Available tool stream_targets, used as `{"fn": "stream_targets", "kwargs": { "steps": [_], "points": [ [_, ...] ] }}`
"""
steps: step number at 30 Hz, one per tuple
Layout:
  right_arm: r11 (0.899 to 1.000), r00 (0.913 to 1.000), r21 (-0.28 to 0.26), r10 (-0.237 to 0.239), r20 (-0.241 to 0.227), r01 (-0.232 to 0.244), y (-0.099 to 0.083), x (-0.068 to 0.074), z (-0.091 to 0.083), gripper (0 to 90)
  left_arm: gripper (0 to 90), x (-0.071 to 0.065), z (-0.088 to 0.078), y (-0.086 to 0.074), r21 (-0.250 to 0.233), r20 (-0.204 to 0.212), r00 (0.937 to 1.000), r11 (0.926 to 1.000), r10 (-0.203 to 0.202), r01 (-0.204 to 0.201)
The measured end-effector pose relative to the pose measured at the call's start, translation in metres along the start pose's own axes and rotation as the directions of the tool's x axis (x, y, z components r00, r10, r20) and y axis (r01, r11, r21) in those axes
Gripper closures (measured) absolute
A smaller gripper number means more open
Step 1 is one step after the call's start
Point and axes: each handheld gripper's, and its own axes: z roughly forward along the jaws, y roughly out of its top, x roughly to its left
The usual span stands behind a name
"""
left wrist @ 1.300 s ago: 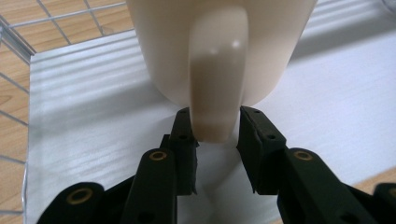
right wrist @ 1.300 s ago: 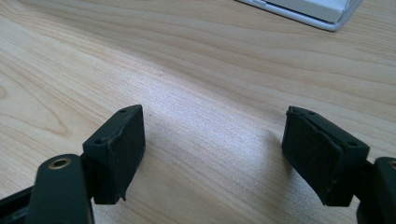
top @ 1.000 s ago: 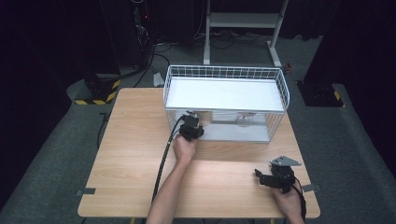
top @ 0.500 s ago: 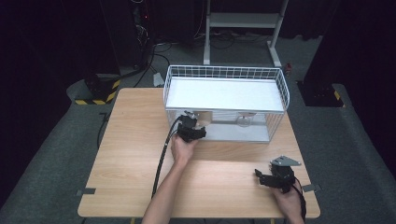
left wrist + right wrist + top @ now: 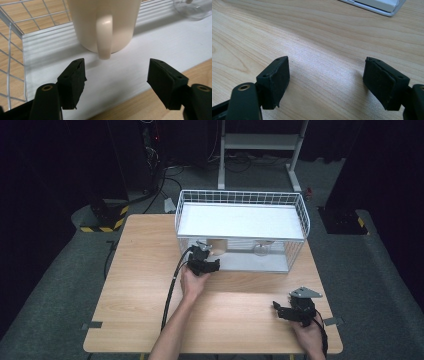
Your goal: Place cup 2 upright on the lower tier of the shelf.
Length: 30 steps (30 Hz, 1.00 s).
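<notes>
Nearest, at the right near corner of the pale wooden table [image 5: 150, 285], the right gripper [image 5: 296, 312] rests low over bare wood with its jaws spread wide and nothing between them.

Farther in, left of centre, the left gripper [image 5: 202, 262] sits at the near open side of the white wire-mesh rack with a white shelf liner [image 5: 240, 220]. Its jaws have just been opening, and they now stand well apart with nothing in them. Just beyond their tips the cream ceramic mug [image 5: 105, 25] stands on the lower white shelf, its handle [image 5: 103, 37] turned toward the gripper and hanging free of both pads. I judge this to be the release step: the mug is set down on the shelf.

The next move calls for drawing the left gripper straight back toward the near edge, without catching the handle.

To the right on the same shelf stands a clear glass [image 5: 261, 248], well apart from the mug. The rack's wire wall runs close on the left, so sideways room is tight.
</notes>
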Motion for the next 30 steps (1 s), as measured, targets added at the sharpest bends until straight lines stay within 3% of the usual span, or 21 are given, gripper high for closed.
{"fn": "stream_targets", "kwargs": {
  "steps": [1, 14, 17, 22, 27, 30],
  "points": [
    [1.000, 1.0000, 0.000, 0.000, 0.000, 0.000, 0.000, 0.000, 0.000, 21.4, 30.1, 0.002, -0.003, 0.000, -0.002, -0.026, 0.9988, 0.9991, 0.042, -0.042],
    [1.000, 1.0000, 0.001, 0.002, 0.000, -0.002, 0.000, 0.000, 0.000, 21.5, 28.3, 0.005, -0.023, -0.012, -0.058, 0.008, 0.9998, 0.9981, -0.020, 0.020],
    [1.000, 1.0000, 0.000, 0.001, 0.000, -0.001, 0.000, 0.000, 0.000, 21.4, 28.2, 0.005, -0.028, -0.014, -0.059, 0.012, 0.9999, 0.9982, -0.010, 0.011],
    [1.000, 1.0000, 0.003, 0.006, 0.000, -0.006, 0.000, 0.000, 0.000, 21.5, 29.8, 0.007, -0.033, -0.018, -0.057, 0.033, 0.9989, 0.9977, -0.034, 0.036],
    [1.000, 1.0000, 0.001, 0.004, -0.001, -0.004, 0.000, 0.000, 0.000, 21.4, 30.1, 0.007, -0.041, -0.019, -0.063, 0.030, 0.9993, 0.9977, -0.022, 0.024],
    [1.000, 1.0000, 0.001, 0.003, 0.000, -0.003, 0.000, 0.000, 0.000, 21.5, 30.6, 0.008, -0.047, -0.020, -0.069, 0.037, 0.9986, 0.9967, -0.038, 0.041]
  ]
}}
